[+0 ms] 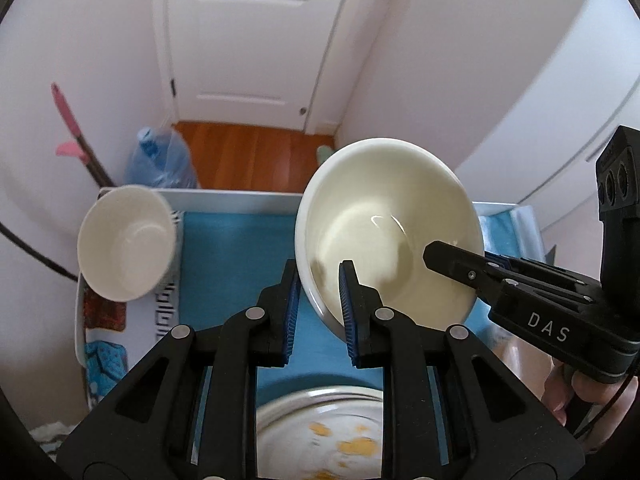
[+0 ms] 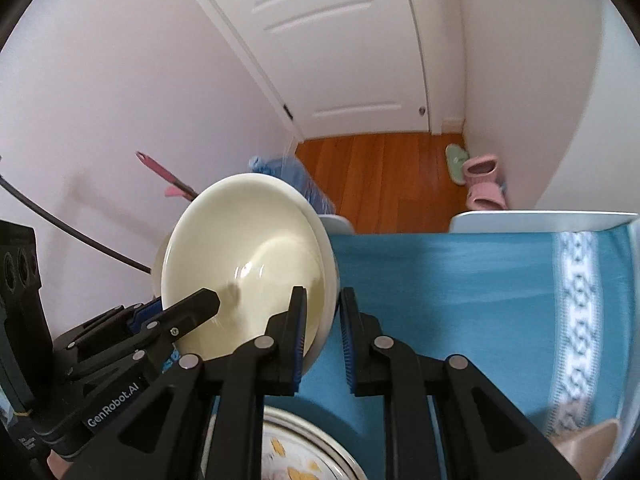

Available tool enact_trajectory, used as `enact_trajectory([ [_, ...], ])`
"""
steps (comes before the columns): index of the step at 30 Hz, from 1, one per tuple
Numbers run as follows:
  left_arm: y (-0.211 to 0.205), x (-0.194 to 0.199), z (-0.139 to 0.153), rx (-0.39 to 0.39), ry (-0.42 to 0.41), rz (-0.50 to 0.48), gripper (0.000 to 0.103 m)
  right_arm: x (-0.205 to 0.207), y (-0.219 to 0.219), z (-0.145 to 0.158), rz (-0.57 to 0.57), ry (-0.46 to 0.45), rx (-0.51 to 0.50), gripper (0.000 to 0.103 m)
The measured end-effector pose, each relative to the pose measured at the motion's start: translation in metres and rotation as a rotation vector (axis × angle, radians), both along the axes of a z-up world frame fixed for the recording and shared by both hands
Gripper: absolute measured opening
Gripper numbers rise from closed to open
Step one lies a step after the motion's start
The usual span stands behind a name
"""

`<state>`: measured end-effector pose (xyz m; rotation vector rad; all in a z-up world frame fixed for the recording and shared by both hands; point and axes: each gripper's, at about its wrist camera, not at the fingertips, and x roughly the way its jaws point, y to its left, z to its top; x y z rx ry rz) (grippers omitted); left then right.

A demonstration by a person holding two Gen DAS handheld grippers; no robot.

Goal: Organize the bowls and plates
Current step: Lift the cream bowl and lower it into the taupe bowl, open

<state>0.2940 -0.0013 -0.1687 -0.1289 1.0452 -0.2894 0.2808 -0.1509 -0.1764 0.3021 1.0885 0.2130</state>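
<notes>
Large cream ceramic bowl (image 1: 388,236) tilted on edge above the teal tablecloth (image 1: 236,248), rim pinched from both sides: left gripper (image 1: 318,308) closed on the near rim, right gripper (image 2: 322,332) closed on the opposite rim. Small white ceramic bowl (image 1: 126,242) tilted at the table's left edge, well apart. Round plate with yellow pattern (image 1: 320,432) flat just below both grippers. Beyond the table: wooden floor (image 2: 380,172), white panelled door (image 1: 248,40), blue water jug (image 1: 160,160), pink slippers (image 2: 484,184).

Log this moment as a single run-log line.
cream bowl: tilted, lifted | left hand-held gripper: straddling rim | right hand-held gripper: straddling rim | white bowl: left | patterned plate: below
</notes>
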Motion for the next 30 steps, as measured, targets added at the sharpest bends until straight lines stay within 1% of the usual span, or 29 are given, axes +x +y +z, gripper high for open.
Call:
enact_trajectory([
  [2, -0.020, -0.013, 0.014, 0.003, -0.020, -0.012, 0.017, -0.013, -0.017, 0.014, -0.005, -0.026, 0.000, 0.015],
  [4, -0.042, -0.029, 0.027, -0.012, -0.036, -0.011, 0.017, -0.027, -0.035, 0.026, -0.008, -0.041, -0.003, 0.015],
  [7, -0.079, -0.050, 0.038, -0.016, -0.055, -0.030, 0.017, -0.056, -0.067, 0.041, -0.008, -0.062, -0.030, 0.015],
  [11, -0.125, -0.076, 0.041, -0.032, -0.050, -0.058, 0.017, -0.087, -0.107, 0.048, -0.025, -0.066, -0.053, 0.015],
  [13, -0.151, -0.091, 0.035, -0.052, -0.025, -0.080, 0.017, -0.103, -0.131, 0.048, -0.035, -0.066, -0.066, 0.015],
  [14, -0.156, -0.096, 0.031, -0.057, -0.015, -0.086, 0.017, -0.112, -0.141, 0.047, -0.038, -0.063, -0.073, 0.015],
  [16, -0.179, -0.111, 0.020, -0.061, 0.015, -0.107, 0.017, -0.125, -0.156, 0.043, -0.040, -0.056, -0.086, 0.015],
  [20, -0.206, -0.133, -0.002, -0.041, 0.051, -0.135, 0.017, -0.156, -0.182, 0.022, -0.041, -0.025, -0.111, 0.015],
  [22, -0.217, -0.145, -0.015, -0.026, 0.076, -0.147, 0.017, -0.163, -0.190, 0.010, -0.043, -0.005, -0.109, 0.015],
  [27, -0.234, -0.160, -0.040, 0.027, 0.133, -0.169, 0.017, -0.181, -0.197, -0.023, -0.016, 0.059, -0.120, 0.015],
  [30, -0.238, -0.164, -0.059, 0.055, 0.173, -0.176, 0.017, -0.191, -0.204, -0.042, -0.010, 0.101, -0.103, 0.015],
])
